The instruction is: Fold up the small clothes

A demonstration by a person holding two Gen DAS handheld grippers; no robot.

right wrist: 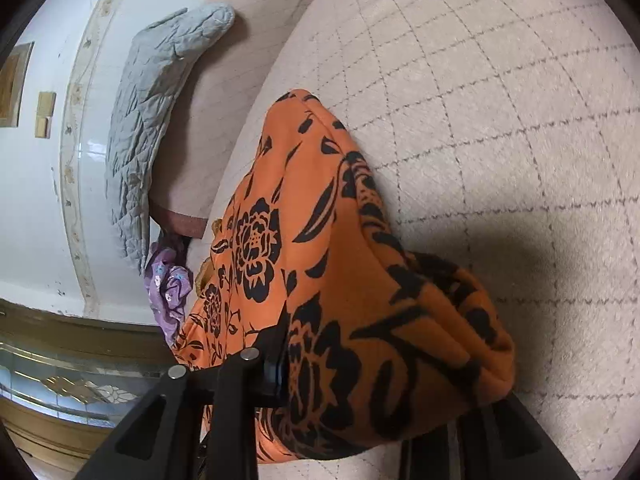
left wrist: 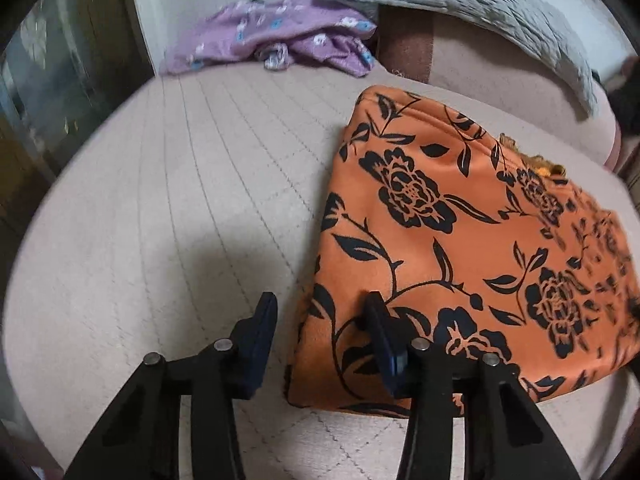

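Left claw open astride folded orange floral cloth's edge; right claw clamps bunched cloth; quilted beige cover

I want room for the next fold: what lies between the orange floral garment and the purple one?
In the left wrist view, only bare quilted bed cover lies between the orange floral garment and the purple garment.

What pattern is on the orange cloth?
Black roses and leaves on the orange cloth; clearest in the left wrist view.
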